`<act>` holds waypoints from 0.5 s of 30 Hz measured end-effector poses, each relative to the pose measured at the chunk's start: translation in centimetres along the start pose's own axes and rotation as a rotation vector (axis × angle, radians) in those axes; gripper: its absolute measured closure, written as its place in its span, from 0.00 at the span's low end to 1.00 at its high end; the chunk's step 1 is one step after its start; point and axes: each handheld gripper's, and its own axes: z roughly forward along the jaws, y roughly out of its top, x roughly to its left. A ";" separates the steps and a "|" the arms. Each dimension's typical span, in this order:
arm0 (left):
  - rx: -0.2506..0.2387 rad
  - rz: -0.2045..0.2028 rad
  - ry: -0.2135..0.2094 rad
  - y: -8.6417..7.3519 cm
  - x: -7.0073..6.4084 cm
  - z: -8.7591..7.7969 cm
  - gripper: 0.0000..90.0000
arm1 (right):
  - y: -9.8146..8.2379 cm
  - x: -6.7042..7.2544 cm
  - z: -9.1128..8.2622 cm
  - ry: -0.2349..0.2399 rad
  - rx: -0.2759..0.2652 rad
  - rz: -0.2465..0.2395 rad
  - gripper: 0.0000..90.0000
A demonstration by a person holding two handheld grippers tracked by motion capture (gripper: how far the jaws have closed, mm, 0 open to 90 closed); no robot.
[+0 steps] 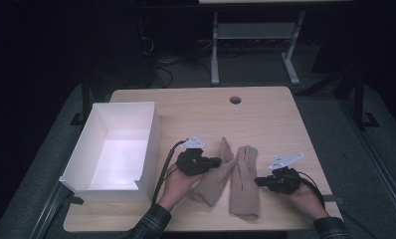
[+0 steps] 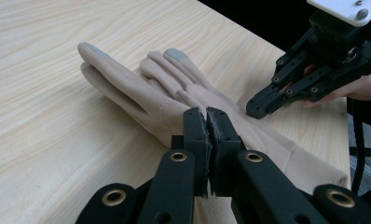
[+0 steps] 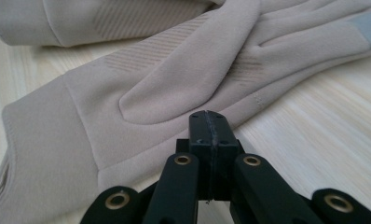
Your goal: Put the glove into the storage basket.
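High view: two beige gloves [image 1: 236, 179] lie mid-table beside a white box [image 1: 117, 149].

Left gripper view: left gripper [image 2: 207, 116] closed, nothing held, at the near glove's edge.

Right gripper view: right gripper [image 3: 208, 117] closed, empty. Gloves likely soft, light, floppy; pinch the cuff.

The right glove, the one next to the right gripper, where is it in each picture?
High view: the right glove lies low and right of the middle, fingers pointing away from the person.
Left gripper view: it is the farther glove, running from the middle toward the lower right.
Right gripper view: it lies across the middle, just past the gripper's tips.
Shared landmark: the grey patch on one fingertip.
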 end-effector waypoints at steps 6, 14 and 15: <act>-0.008 0.007 0.003 0.3 -0.1 0.2 0.97 | 0.7 0.6 1.0 0.023 0.000 -0.015 1.00; -0.009 0.046 0.010 0.7 -0.4 0.5 0.97 | 2.1 1.6 2.6 0.045 -0.006 -0.025 1.00; -0.009 0.046 0.010 0.7 -0.4 0.5 0.97 | 2.2 1.8 2.8 0.047 -0.004 -0.021 1.00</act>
